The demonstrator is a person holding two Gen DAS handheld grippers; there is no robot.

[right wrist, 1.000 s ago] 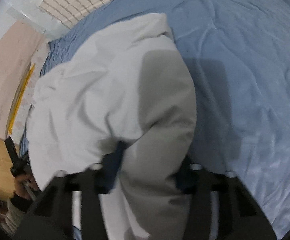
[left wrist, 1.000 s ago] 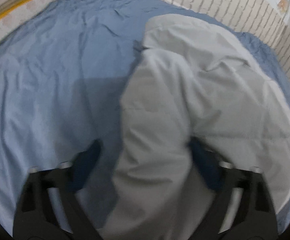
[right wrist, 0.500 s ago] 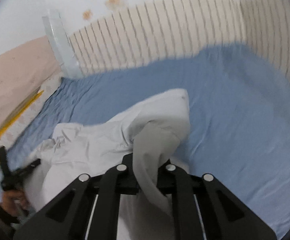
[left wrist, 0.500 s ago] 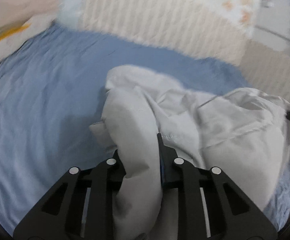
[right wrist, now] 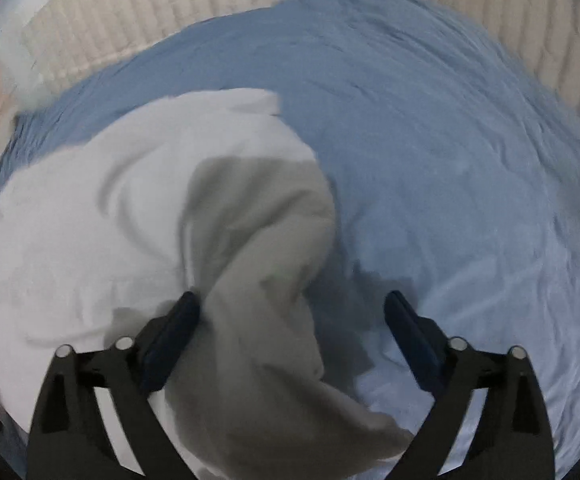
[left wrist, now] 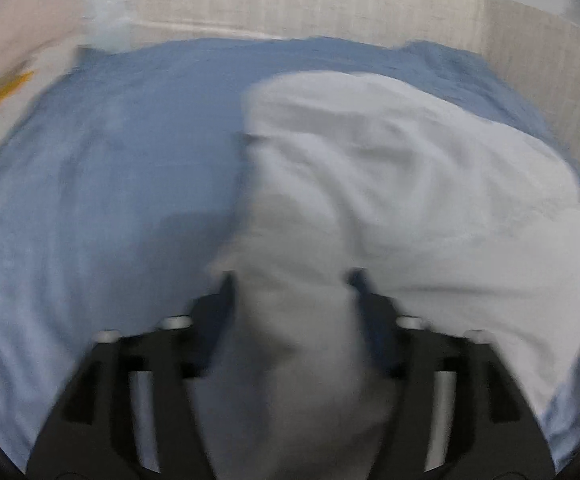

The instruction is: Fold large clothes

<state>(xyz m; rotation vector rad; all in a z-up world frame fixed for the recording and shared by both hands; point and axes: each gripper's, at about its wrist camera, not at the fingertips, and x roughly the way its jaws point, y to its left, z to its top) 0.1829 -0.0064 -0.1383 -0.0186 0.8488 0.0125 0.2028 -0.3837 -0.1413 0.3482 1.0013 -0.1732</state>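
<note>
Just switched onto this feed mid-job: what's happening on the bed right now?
A person with a claw in each hand is folding a white garment on a bed with a blue sheet. Both claws are opening. A bunch of the fabric runs between the left claw, though blur hides whether its pads touch it. The right claw stands wide, with cloth against one pad only.

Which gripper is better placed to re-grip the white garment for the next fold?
Left, probably. The left gripper brackets the white garment; the right gripper, jaws opening, has cloth only beside one pad.
</note>
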